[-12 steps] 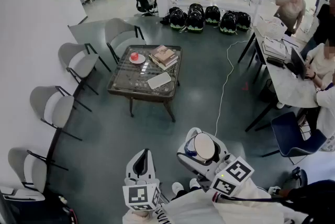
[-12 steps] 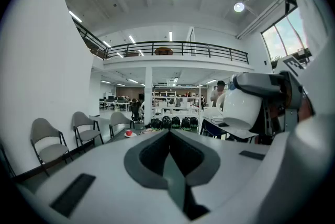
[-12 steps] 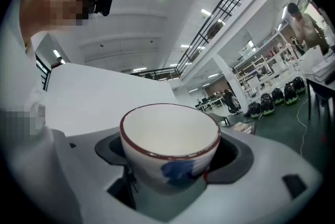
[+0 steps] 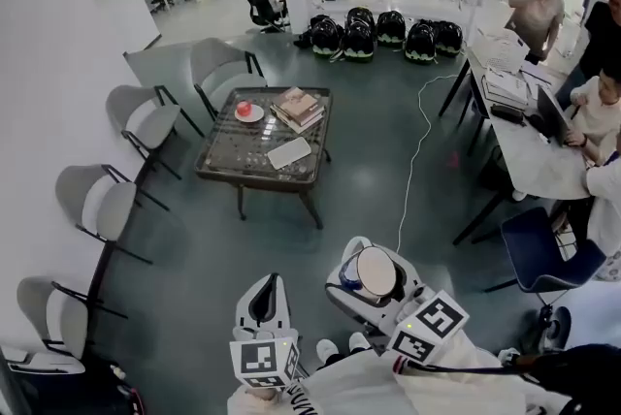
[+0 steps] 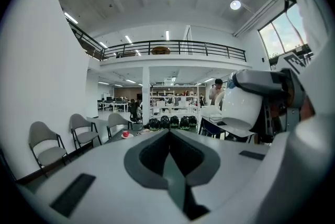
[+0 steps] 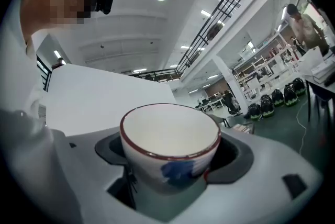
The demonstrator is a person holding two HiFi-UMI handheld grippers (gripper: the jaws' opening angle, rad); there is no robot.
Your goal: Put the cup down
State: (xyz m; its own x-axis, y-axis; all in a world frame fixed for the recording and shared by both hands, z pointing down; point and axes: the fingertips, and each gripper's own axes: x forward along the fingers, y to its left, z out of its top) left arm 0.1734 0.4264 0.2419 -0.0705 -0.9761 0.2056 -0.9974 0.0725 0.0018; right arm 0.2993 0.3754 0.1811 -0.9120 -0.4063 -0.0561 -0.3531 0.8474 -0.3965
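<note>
Here, right gripper clasping white cup, left gripper closed, empty.

Ahead of you a low glass-topped table stands on the grey-green floor — on it lie a white saucer holding something red, a stack of books and a flat white slab.

No legible txt, labels, brands or nos. in any view
</note>
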